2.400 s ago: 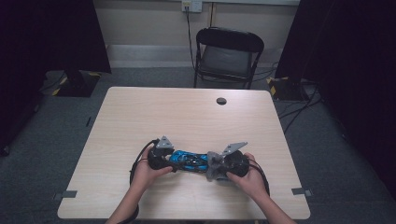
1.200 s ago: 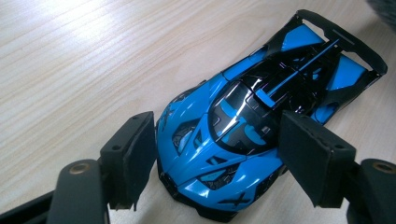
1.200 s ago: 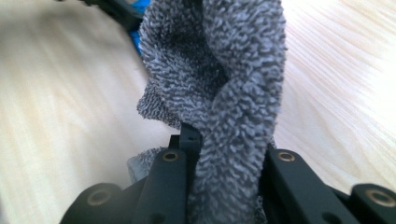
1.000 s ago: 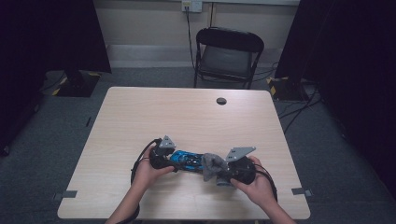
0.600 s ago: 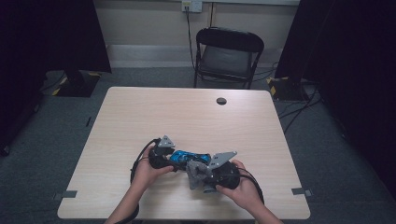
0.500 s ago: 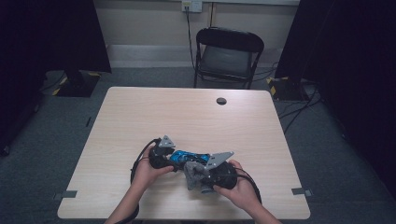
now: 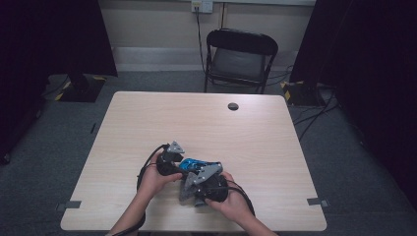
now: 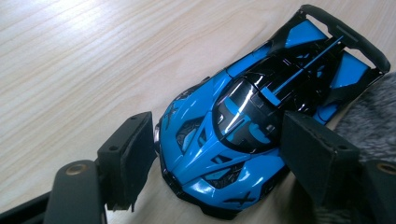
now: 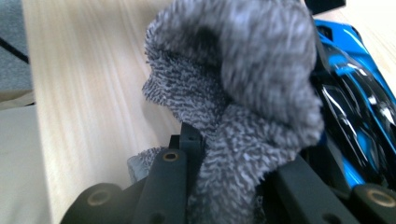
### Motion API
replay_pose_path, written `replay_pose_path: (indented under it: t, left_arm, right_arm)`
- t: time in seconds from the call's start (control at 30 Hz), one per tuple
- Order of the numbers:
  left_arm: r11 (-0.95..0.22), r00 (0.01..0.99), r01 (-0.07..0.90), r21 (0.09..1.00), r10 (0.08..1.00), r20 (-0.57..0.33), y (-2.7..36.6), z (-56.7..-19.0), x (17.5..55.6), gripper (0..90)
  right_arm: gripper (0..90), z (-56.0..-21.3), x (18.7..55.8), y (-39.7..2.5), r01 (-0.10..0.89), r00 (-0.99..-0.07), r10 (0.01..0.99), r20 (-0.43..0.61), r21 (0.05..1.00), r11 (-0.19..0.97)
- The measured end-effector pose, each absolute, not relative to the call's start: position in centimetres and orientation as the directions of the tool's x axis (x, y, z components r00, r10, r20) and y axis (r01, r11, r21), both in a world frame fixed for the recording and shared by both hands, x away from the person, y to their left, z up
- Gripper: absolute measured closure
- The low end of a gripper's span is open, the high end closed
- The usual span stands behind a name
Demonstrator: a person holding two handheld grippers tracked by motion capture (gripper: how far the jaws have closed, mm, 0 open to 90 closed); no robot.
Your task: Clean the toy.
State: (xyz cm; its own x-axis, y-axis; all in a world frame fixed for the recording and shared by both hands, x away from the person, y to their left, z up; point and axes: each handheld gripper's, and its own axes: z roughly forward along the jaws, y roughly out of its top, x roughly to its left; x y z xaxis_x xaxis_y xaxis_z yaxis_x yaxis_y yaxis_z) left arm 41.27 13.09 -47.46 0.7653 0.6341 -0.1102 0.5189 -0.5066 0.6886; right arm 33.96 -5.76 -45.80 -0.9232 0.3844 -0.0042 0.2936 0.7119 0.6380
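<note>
A blue and black toy sports car [image 8: 254, 121] sits on the pale wooden table [image 7: 246, 128], toward the person's edge of it and roughly midway across. The left gripper [image 8: 224, 158] straddles the car's nose: one black jaw stands just off one front corner, the other against the opposite flank beside the cabin, with the front end between them. The jaws are spread wide and I cannot tell whether the pads actually press the bodywork. The car's rear wing points away from this gripper.

The right gripper [image 9: 224, 186] is clenched on a grey terry cloth [image 9: 243, 88], whose bunched folds bulge out past the jaws. The cloth lies right against the side of the car, touching it at the dark cabin area. In the left gripper view the same cloth [image 8: 369, 116] shows as a fuzzy grey patch just beside the car's rear quarter.

From the high view, both hands meet at the car [image 7: 194, 165], the left gripper [image 7: 169, 160] on one side of it, the right gripper [image 7: 201, 184] nearer the person. Beyond the car, near the table's far edge, is a small dark round grommet [image 7: 233, 106], and past that a black folding chair [image 7: 239, 54].
</note>
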Motion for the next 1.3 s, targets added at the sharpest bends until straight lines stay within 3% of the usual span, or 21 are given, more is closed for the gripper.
replay_pose_path:
  t: [0.3,1.07,1.13,1.3]
  left_arm:
    - [-0.509,0.769,0.515,0.690,0.630,-0.108,13.2,-47.4,41.2,28.6]
    - [-0.490,0.727,0.534,0.689,0.683,-0.078,14.4,-47.1,43.2,28.3]
    - [-0.492,0.729,0.531,0.690,0.680,-0.076,14.4,-47.1,43.1,28.5]
    - [-0.490,0.733,0.530,0.692,0.675,-0.083,14.5,-47.2,43.2,31.1]
  right_arm:
    - [76.5,-46.6,34.5,-4.9,0.302,-0.912,0.410,-0.033,0.623,0.721]
    - [76.4,-45.6,34.6,-9.4,0.366,-0.883,0.468,-0.019,0.597,0.714]
    - [76.4,-45.2,34.4,-9.4,0.330,-0.892,0.449,-0.052,0.603,0.726]
    - [76.3,-44.4,33.4,-7.4,0.291,-0.922,0.387,-0.012,0.637,0.713]
